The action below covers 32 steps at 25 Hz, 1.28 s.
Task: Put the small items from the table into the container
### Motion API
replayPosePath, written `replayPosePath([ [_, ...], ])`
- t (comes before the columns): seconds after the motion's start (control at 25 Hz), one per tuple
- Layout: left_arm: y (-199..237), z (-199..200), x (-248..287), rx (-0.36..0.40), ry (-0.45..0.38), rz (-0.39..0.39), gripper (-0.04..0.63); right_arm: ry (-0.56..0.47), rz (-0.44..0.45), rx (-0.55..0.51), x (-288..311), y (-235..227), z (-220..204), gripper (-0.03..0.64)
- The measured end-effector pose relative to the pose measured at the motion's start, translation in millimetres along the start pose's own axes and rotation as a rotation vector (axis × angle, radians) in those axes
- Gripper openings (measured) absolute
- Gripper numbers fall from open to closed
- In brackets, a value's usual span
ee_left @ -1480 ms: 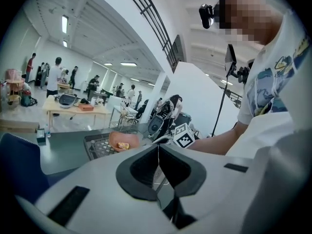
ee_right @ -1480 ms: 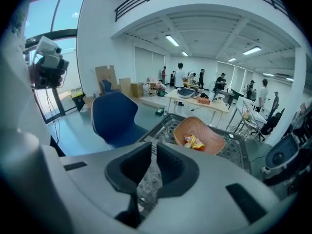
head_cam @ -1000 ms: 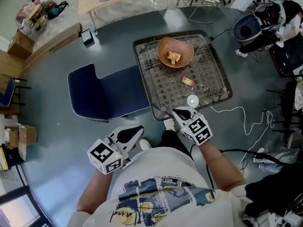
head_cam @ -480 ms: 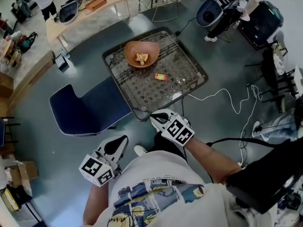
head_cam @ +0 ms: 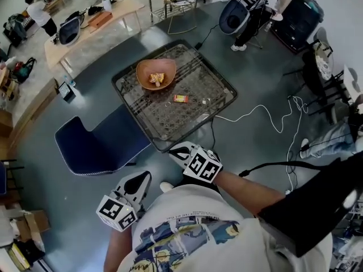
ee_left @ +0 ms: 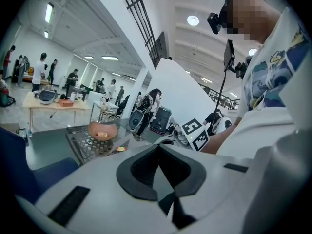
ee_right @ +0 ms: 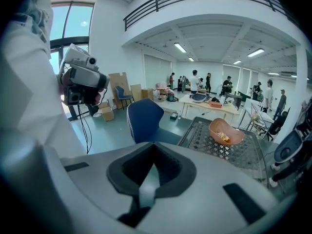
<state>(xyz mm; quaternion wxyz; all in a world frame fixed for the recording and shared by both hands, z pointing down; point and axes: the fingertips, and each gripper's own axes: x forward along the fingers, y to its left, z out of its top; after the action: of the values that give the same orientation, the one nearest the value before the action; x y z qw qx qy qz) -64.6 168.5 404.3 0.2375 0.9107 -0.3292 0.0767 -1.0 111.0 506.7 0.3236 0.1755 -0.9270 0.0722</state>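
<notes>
An orange bowl [head_cam: 156, 73] with a yellow snack in it stands on the far left part of a wire-mesh table [head_cam: 215, 84]. A small red-and-yellow packet [head_cam: 181, 98] and a tiny pale item [head_cam: 205, 101] lie on the mesh nearer me. My right gripper [head_cam: 173, 149] hangs off the table's near corner, shut, with nothing seen between its jaws. My left gripper [head_cam: 144, 176] is lower and to the left, close to my body, jaws together and empty. The bowl [ee_right: 225, 131] also shows in the right gripper view, and the bowl [ee_left: 102, 130] and the packet [ee_left: 120, 149] in the left gripper view.
A blue chair [head_cam: 96, 143] stands left of the table. A white cable [head_cam: 266, 115] trails over the floor to the right. Farther back are a wooden desk [head_cam: 93, 24], a black chair [head_cam: 235, 17] and bags. A camera on a stand [ee_right: 80, 79] is beside me.
Both grippers have drawn back from the table's near edge, which now lies farther up the head view. The white disc that lay by the right gripper's tip is no longer seen.
</notes>
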Motion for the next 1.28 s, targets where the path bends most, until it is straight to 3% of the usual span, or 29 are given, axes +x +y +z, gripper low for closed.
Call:
replayPosePath([
  [0.72,13.1,19.2,49.6,-0.007,0.009,0.031,0.009,0.019,0.002,-0.001,-6.2,-64.1,-15.2,0.008],
  [1.04,37.3,50.6,86.9,-0.026,-0.003,0.063,0.009,0.031,-0.005,0.040,6.7,-134.2,-37.0,0.009],
  [1.28,67.3,63.7,112.2,-0.061,0.007,0.126,0.009,0.145,-0.025,0.015,44.8,-209.8,-83.5,0.034],
])
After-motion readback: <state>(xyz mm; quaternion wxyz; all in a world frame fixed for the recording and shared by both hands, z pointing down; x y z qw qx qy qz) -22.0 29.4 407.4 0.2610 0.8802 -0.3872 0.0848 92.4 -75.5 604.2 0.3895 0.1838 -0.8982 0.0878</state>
